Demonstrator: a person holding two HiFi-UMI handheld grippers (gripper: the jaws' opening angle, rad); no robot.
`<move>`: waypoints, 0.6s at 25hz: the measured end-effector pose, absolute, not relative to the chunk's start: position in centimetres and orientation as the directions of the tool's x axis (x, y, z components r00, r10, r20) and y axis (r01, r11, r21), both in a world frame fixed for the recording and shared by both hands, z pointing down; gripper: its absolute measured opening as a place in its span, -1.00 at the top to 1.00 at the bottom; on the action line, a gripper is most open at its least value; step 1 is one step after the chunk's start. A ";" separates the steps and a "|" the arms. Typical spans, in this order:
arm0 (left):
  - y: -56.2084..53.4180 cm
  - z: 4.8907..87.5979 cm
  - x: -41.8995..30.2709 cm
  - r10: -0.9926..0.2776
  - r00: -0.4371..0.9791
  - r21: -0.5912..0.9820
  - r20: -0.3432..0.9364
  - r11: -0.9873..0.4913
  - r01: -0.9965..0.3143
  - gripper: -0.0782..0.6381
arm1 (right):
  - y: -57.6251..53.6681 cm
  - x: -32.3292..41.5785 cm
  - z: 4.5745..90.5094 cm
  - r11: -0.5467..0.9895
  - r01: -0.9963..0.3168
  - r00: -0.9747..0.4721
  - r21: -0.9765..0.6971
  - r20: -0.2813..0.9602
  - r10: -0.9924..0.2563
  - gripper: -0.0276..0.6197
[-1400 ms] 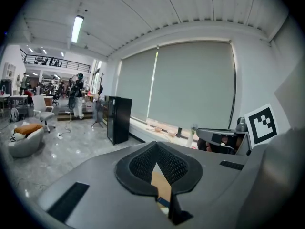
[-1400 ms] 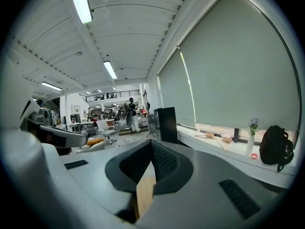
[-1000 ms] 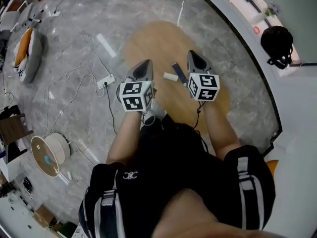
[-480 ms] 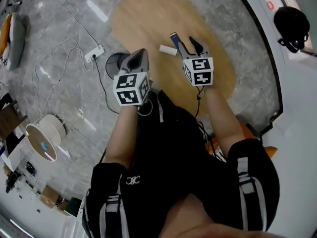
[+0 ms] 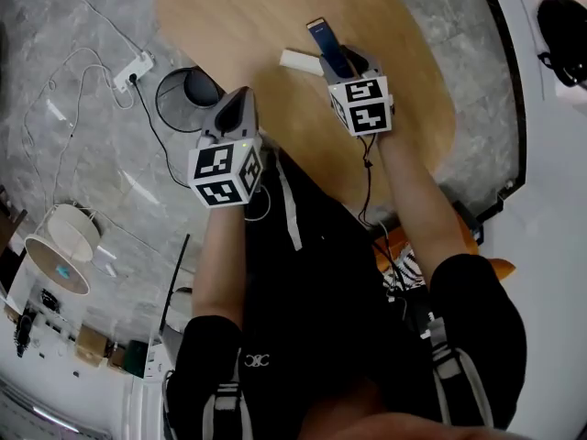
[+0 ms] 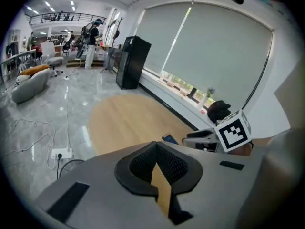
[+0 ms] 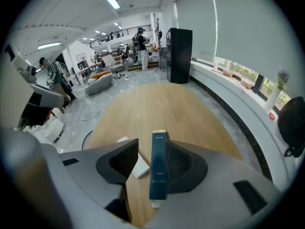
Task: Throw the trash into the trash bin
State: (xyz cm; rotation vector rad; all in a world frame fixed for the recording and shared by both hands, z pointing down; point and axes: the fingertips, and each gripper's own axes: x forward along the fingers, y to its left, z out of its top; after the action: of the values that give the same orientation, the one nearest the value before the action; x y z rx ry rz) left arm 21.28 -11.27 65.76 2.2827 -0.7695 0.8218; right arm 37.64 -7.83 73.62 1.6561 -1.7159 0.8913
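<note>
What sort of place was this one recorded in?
Probably a large open-plan office or lab hall: polished grey stone floor with a trailing power strip, a railed mezzanine, and roller blinds over tall windows.

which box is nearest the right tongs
The long dark blue box, between the right tongs, which have just been opening; the short white box lies beside it.

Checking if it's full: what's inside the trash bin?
The trash bin shows only a dark inside; no trash can be made out. Its bottom is too dark to read, and the table seems to cover one edge.
</note>
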 end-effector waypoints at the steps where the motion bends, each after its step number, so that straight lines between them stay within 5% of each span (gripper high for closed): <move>1: -11.0 66.9 21.0 -0.313 0.637 0.331 0.704 -0.649 -0.685 0.75 | -8.1 38.0 74.7 -0.005 -0.998 -0.047 -0.062 0.798 -0.601 0.44; 15: -8.6 76.5 16.7 -0.321 0.585 0.378 0.744 -0.519 -0.766 0.75 | -9.0 39.3 83.0 -0.001 -0.999 -0.028 -0.035 0.828 -0.559 0.29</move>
State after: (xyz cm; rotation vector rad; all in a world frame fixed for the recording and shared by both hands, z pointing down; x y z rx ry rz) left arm 16.74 -8.57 76.47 2.1013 -0.8607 0.7986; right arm 39.28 -8.99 83.03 1.6262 -1.6542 0.9008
